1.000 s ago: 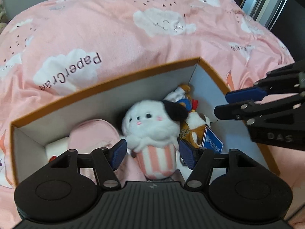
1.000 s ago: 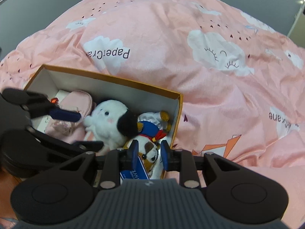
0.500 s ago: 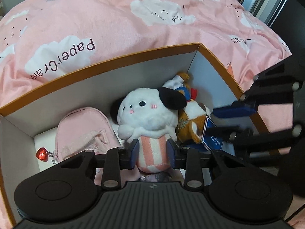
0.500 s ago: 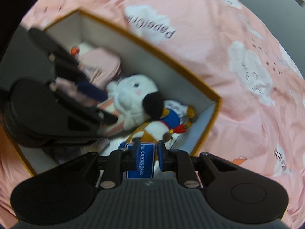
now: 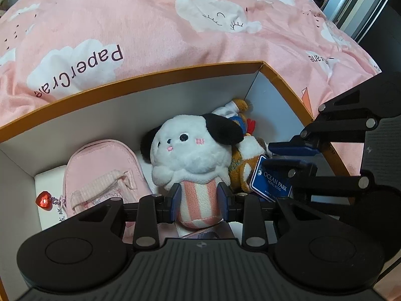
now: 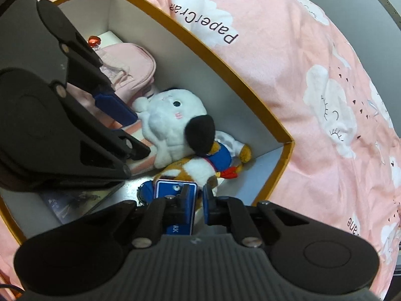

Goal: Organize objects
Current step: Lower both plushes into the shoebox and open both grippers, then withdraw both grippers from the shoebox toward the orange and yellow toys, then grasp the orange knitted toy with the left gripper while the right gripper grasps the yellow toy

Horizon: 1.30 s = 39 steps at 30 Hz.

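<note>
Left wrist view: your left gripper (image 5: 199,199) has its jaws closed onto the striped base of the white plush dog (image 5: 193,155) — pads pressed in on both sides. The dog stands upright mid-box (image 5: 155,75), pink pouch (image 5: 102,173) at its 9 o'clock, red heart charm (image 5: 45,199) further out at the same side. The brown-and-white plush (image 5: 246,160) leans against it at 3 o'clock, blue tag (image 5: 273,183) hanging by the other gripper.

Right wrist view: your right gripper (image 6: 196,198) is narrowed almost fully, at the 6 o'clock edge of the brown plush. The blue tag sits by the left pad; whether cloth or tag is actually pinched — cannot tell, the contact is hidden. Box sits on the pink bedspread (image 6: 313,75).

Step in hand, as I read it: both toys gripped or nearly so inside the box, either final seating or a pull-out — can't tell which. Next move needs a straight vertical motion for the dog; the two plush touch, so moving one will likely drag the other. Confirm your right-hand hold before lifting.
</note>
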Motion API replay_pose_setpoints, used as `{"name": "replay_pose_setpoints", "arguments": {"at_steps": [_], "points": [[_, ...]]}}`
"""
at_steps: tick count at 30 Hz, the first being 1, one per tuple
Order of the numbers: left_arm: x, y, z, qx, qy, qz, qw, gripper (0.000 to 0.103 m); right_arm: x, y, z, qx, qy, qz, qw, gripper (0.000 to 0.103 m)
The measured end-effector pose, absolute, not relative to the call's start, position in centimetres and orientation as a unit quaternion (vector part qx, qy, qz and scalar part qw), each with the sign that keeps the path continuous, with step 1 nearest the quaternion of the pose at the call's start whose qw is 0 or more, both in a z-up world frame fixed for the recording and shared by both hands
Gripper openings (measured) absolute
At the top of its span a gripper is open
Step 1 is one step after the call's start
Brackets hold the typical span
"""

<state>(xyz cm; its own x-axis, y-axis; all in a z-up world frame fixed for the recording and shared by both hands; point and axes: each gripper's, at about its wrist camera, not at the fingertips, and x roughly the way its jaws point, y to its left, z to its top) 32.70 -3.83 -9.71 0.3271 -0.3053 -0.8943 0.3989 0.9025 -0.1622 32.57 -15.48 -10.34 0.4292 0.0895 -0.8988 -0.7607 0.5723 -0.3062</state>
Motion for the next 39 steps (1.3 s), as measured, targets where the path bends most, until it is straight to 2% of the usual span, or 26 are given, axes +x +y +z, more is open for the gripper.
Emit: {"name": "replay_pose_setpoints", "arguments": {"at_steps": [9, 12, 18, 21, 28, 32, 36, 39], "points": [[29.7, -3.1, -6.1, 0.052, 0.493, -0.217, 0.841, 0.036, 29.8, -17.9, -5.7, -0.278, 0.437, 0.276, 0.81, 0.012], [26.8, -2.8, -3.3, 0.051, 0.45, -0.231, 0.861, 0.036, 27.4, -19.2, -3.6, -0.23, 0.425, 0.27, 0.833, 0.018], [19.6, -2.6, 0.1, 0.035, 0.397, -0.292, 0.869, 0.036, 20.7, -23.1, -1.0, -0.125, 0.398, 0.257, 0.872, 0.022], [16.7, -3.4, -0.5, 0.033, 0.404, -0.319, 0.857, 0.036, 17.4, -25.1, -1.6, -0.073, 0.406, 0.238, 0.879, 0.027], [12.6, -5.9, -6.2, 0.074, 0.484, -0.386, 0.782, 0.036, 11.8, -28.7, -7.4, 0.023, 0.485, 0.176, 0.857, 0.028], [11.0, -6.4, -8.6, 0.103, 0.498, -0.428, 0.747, 0.036, 9.2, -30.1, -10.8, 0.049, 0.523, 0.144, 0.839, 0.028], [10.0, -6.8, -9.9, 0.126, 0.509, -0.437, 0.731, 0.048, 7.6, -31.0, -12.9, 0.069, 0.543, 0.135, 0.826, 0.027], [9.1, -7.2, -10.6, 0.139, 0.513, -0.43, 0.729, 0.049, 7.3, -31.0, -13.3, 0.071, 0.543, 0.132, 0.827, 0.03]]}}
